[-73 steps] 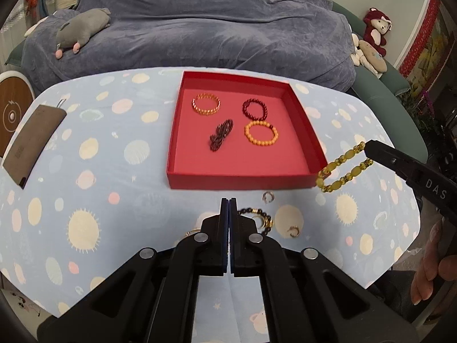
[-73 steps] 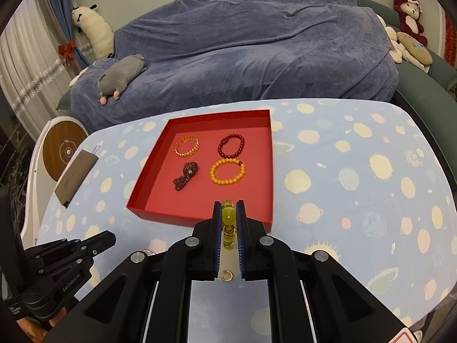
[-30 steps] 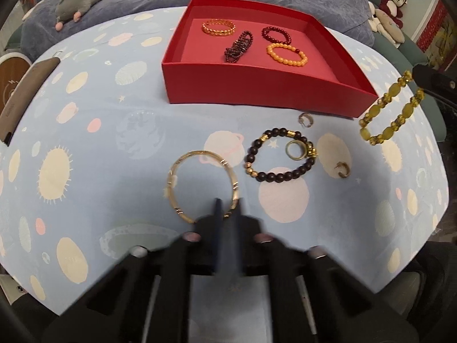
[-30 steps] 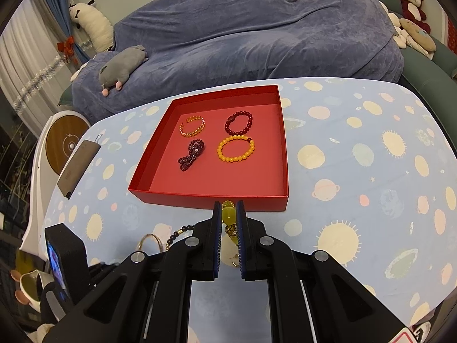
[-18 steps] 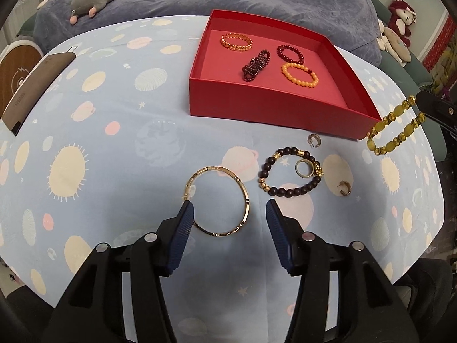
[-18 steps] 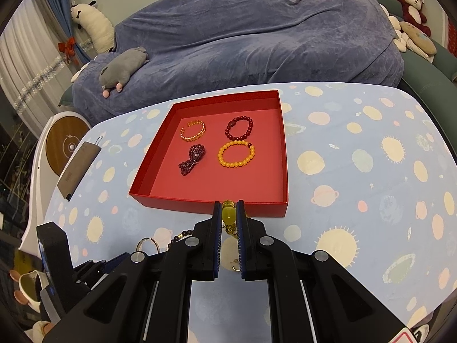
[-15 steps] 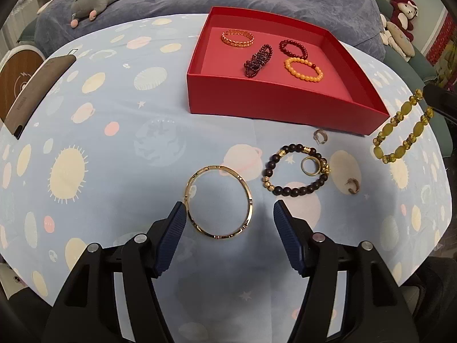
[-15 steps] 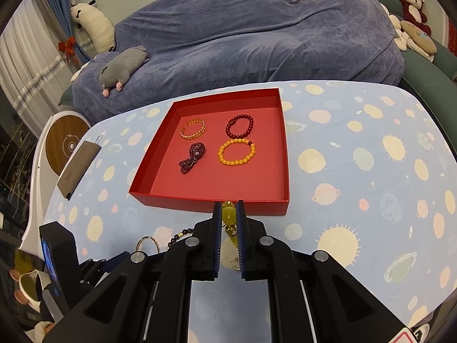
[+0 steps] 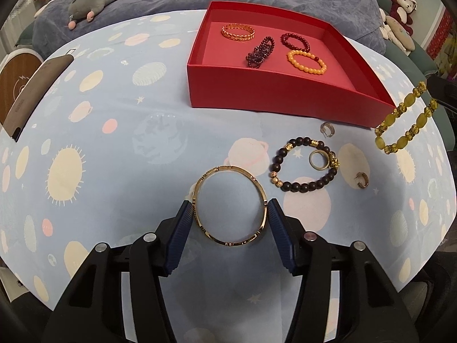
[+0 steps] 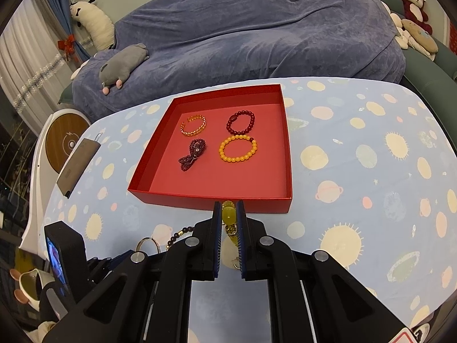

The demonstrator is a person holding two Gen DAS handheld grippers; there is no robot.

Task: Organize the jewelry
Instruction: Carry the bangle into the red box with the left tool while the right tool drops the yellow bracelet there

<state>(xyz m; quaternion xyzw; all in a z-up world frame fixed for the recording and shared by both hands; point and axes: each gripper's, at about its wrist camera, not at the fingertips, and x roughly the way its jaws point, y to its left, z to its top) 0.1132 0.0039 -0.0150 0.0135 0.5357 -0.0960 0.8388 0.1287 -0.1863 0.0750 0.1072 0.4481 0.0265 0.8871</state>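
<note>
A: What could go wrong here? The left gripper (image 9: 230, 210) is spread wide, one jaw on each side of the gold bangle (image 9: 230, 205), and it holds nothing yet.

B: The bangle lies flat on the tablecloth (image 9: 120, 131) and it is thin and rigid. I think that if the jaws close on it from the sides, it can slip under the pads or jump away. At about 2 o'clock from it lie the dark bead bracelet (image 9: 305, 168) with a ring (image 9: 319, 160) inside its loop, so a jumping bangle may hit them.

A: And the right gripper (image 10: 229, 220)?

B: It is closed on the yellow bead bracelet (image 9: 404, 123), which hangs in the air, at 3 o'clock in the left view, just outside the near right corner of the red box (image 9: 257, 97). Only one bead is pinched, as far as I can see. The loop could swing or slide out before it is over the box.

A: Where should it go?

B: In the box there are four bracelets at the far side, around 12 o'clock; the near half is free. If it is dropped too early, it may land on the wall, or fall among the two small earrings (image 9: 328, 129) beside the box.
</note>
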